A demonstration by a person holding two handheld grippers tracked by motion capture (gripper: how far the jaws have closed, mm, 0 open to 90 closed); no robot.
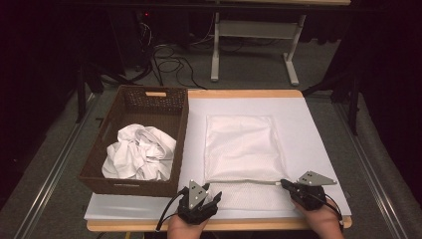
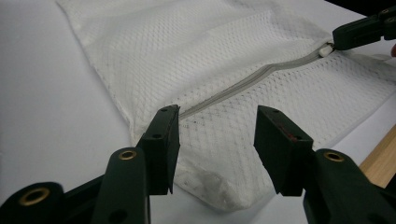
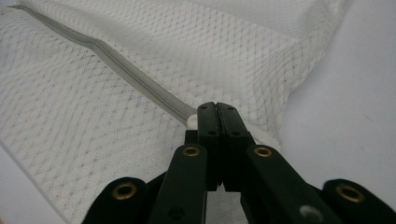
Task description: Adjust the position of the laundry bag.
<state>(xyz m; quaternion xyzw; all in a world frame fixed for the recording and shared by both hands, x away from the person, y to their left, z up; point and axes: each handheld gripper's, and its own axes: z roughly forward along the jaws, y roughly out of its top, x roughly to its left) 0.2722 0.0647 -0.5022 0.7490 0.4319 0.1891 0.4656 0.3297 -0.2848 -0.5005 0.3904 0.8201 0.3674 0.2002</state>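
Fingers of the left gripper (image 1: 213, 195) stand spread at the near left corner of the white mesh zippered laundry bag (image 1: 244, 149) in the high view, while the right gripper (image 1: 285, 183) has its tips pressed together at the right end of the grey zipper (image 1: 249, 181). That bag lies flat on the white tabletop (image 1: 308, 129), just right of the brown woven basket (image 1: 130, 102) holding crumpled white cloth (image 1: 139, 152).

From the left gripper view, both black fingers (image 2: 163, 140) hover apart over the bag's corner where the zipper (image 2: 243, 84) starts, the mesh between them but not pinched. Far off, the right gripper (image 2: 359, 30) pinches the small white zipper pull (image 2: 327, 49).

Seen in the right gripper view, the two fingers (image 3: 217, 126) are shut tight on the pull (image 3: 190, 120), with the closed zipper (image 3: 116, 65) running away up-left across the mesh.

The step in hand looks like unzipping the bag. The next move probably calls for the left fingers to close on the corner and anchor it while the right draws the pull along the track, keeping the mesh taut so the slider does not snag.
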